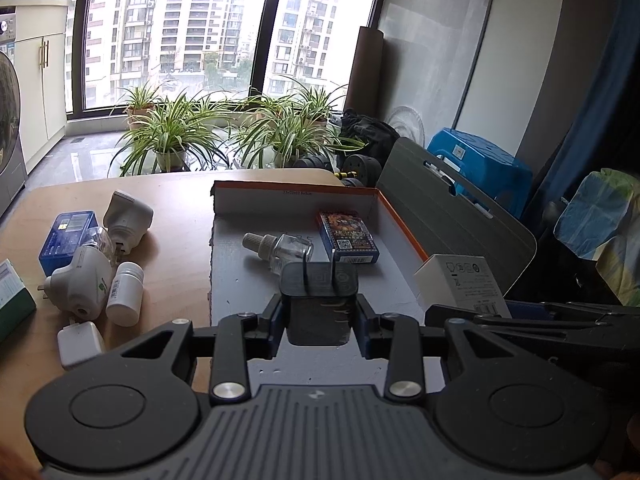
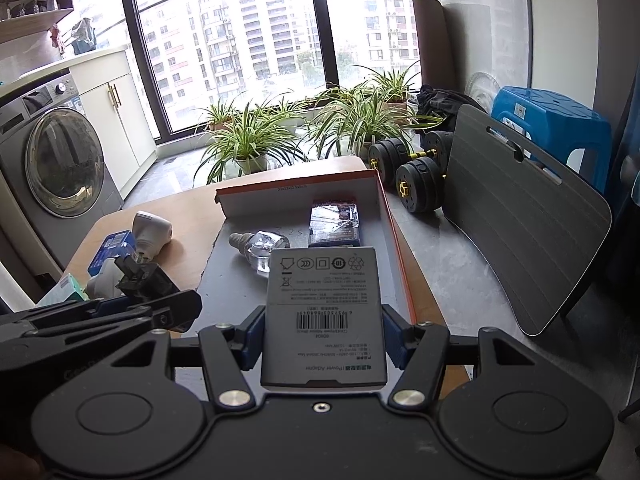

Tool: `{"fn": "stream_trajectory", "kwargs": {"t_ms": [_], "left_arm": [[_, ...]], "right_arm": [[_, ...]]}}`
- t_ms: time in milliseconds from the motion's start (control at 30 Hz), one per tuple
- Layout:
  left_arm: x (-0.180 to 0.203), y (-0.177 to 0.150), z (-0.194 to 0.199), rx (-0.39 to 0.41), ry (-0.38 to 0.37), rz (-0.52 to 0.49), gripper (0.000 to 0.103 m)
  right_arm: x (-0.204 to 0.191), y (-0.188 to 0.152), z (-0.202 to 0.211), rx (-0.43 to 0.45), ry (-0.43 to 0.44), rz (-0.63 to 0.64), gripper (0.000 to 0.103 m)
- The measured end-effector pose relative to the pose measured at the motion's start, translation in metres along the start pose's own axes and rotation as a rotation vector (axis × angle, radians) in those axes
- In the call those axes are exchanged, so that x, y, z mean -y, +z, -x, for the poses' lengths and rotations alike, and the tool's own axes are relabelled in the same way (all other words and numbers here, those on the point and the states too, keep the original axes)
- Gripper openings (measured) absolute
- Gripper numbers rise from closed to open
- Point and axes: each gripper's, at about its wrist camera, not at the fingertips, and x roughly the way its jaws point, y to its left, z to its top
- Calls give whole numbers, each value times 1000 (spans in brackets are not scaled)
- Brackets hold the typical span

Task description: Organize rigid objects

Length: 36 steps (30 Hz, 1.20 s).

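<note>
While both grippers carry a load over the tray, the scene reads as follows.

Step in hand: judged as transport and placing; two items are held above the open box, neither set down yet.
Left gripper point(image 1: 320, 320): jaws pinching a dark power adapter point(image 1: 319, 304), prongs pointing forward and up, low over the near part of the box floor.
Right gripper point(image 2: 324, 336): jaws pinching a grey power adapter carton point(image 2: 324, 312), label side up, over the near right part of the box.
Next move: likely lower each item onto bare floor, clear of the bottle and card pack, then spread the jaws.
Shallow orange-rimmed box point(image 1: 400, 216): holds a clear glass refill bottle point(image 1: 280, 250) lying on its side and, just beside it, a pack of cards point(image 1: 348, 236) by the right wall.
Still on the wooden table point(image 1: 176, 216): white plug-in devices point(image 1: 128, 216), a white pill bottle point(image 1: 125, 294), a small white charger point(image 1: 80, 344), a blue box point(image 1: 68, 236), all left of the box.
</note>
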Motion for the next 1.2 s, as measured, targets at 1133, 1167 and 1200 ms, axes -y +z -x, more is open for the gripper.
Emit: {"fn": "stream_trajectory", "kwargs": {"t_ms": [1133, 1167, 1200], "left_arm": [[11, 13, -53, -68, -29, -51, 36], [11, 13, -55, -71, -32, -45, 36], [11, 14, -57, -73, -35, -42, 36]], "right_arm": [[21, 41, -48, -34, -4, 5, 71], [21, 42, -49, -34, -5, 9, 71], [21, 44, -50, -34, -7, 11, 71]]}}
